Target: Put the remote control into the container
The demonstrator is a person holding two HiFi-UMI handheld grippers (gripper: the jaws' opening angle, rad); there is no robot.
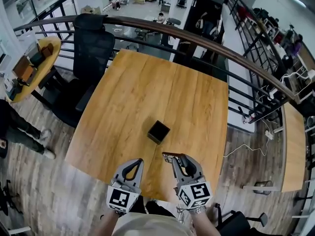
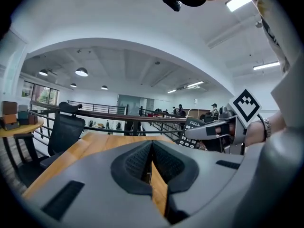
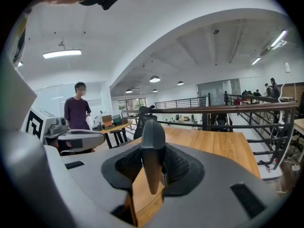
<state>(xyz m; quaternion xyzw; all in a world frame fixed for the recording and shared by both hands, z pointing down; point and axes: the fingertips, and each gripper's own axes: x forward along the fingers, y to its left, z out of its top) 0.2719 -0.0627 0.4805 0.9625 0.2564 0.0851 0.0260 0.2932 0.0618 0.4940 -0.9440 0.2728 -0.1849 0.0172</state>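
Observation:
A small black open-topped container [image 1: 158, 131] stands alone near the middle of the wooden table [image 1: 147, 92]. My right gripper [image 1: 173, 158] hovers over the table's near edge, just short of the container, shut on a dark remote control [image 1: 167, 156]. In the right gripper view the remote [image 3: 152, 146] sticks up edge-on between the jaws. The left gripper view shows its buttoned face [image 2: 191, 129] off to the right. My left gripper [image 1: 137, 162] hangs beside the right one, shut with nothing in it; its pads [image 2: 142, 161] are pressed together.
A black office chair [image 1: 93, 48] stands at the table's far left corner. A curved railing [image 1: 206, 41] runs behind the table. At the left are a round side table [image 1: 34, 63] with items and a person's legs [image 1: 19, 132]. A white cable [image 1: 246, 149] lies on the floor to the right.

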